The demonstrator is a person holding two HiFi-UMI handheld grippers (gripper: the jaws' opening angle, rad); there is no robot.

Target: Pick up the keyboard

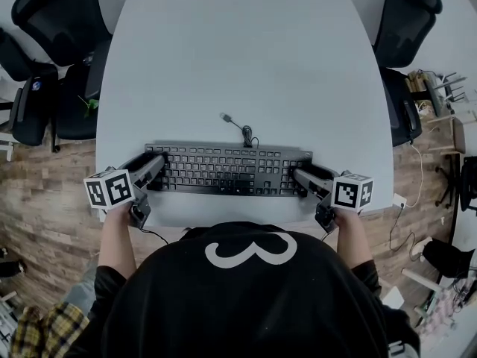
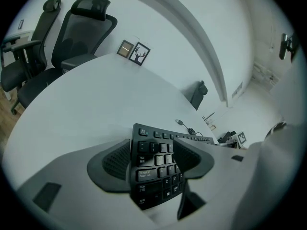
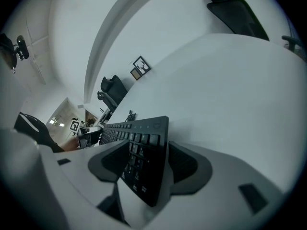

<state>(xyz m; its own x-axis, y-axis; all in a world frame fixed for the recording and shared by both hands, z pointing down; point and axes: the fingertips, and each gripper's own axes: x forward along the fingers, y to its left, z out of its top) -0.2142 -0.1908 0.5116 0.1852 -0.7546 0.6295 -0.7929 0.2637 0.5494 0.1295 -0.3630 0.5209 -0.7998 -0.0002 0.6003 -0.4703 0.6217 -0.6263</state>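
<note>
Table (image 1: 246,66): large, white, rounded corners; it fills most of the head view. Floor (image 1: 45,200) is wood-patterned.

Chairs: black office chairs stand at the far left corner (image 1: 63,13) and the far right corner (image 1: 406,17) of the table.

Keyboard (image 1: 227,171): black, full-size, set crosswise at the table's near edge, just ahead of the person. Whether it rests on the table or is raised off it cannot be told from any view.

Left gripper (image 1: 153,170): clamped on the keyboard's left end. In the left gripper view, the ribbed pads (image 2: 115,159) press the end from both sides, with the key rows between them.

Right gripper (image 1: 302,177): clamped on the keyboard's right end. In the right gripper view the keyboard's end sits edgewise between the two pads (image 3: 184,164).

Marker cubes: one on each gripper, left (image 1: 109,189) and right (image 1: 352,192), beyond the table's near edge.

Cable (image 1: 240,129): black, coiled loosely just behind the keyboard's far edge, its plug lying on the table.
</note>
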